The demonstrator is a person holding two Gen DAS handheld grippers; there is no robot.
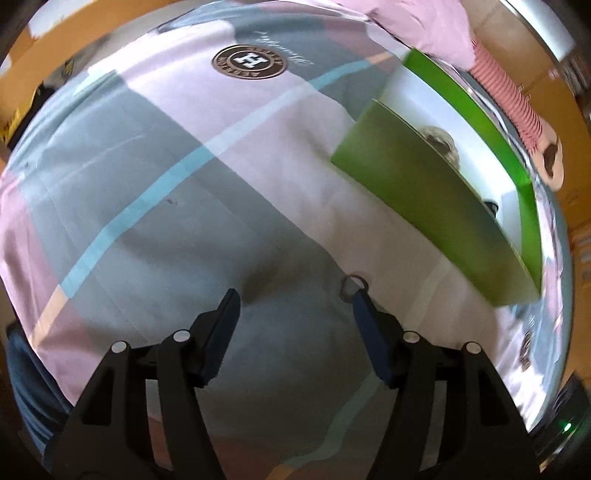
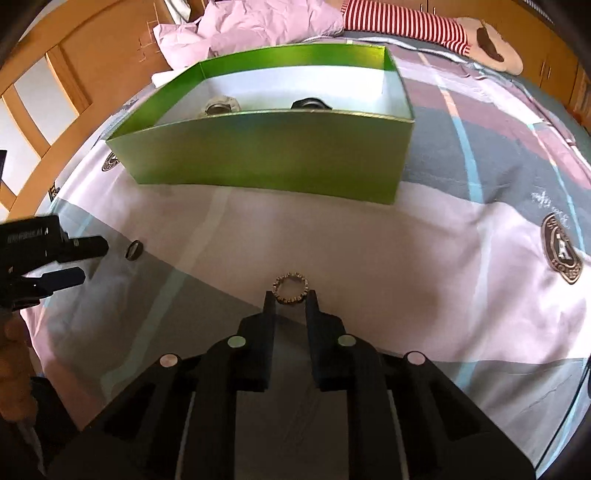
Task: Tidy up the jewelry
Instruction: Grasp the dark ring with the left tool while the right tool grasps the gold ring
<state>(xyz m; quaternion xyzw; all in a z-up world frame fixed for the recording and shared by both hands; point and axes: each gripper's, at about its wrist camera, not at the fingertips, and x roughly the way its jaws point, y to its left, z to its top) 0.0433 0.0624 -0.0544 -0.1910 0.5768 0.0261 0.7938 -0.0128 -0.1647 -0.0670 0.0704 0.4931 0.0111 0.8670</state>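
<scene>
A green box [image 2: 273, 155] with a white inside stands on the bedsheet; it also shows in the left wrist view [image 1: 436, 206]. Inside lie a pale piece [image 2: 219, 105] and a dark piece [image 2: 312, 104]. A beaded ring [image 2: 290, 288] lies on the sheet between the fingertips of my right gripper [image 2: 290, 300], whose jaws stand partly closed around it, not clearly clamped. A dark ring [image 1: 354, 286] lies by the right fingertip of my open left gripper [image 1: 295, 299]. The dark ring [image 2: 133, 250] and the left gripper [image 2: 88, 258] also show in the right wrist view.
The patterned sheet [image 1: 184, 147] covers the bed. A striped plush toy [image 2: 424, 29] and a crumpled pink cloth [image 2: 258, 22] lie behind the box. Wooden furniture [image 2: 55, 92] stands at the left.
</scene>
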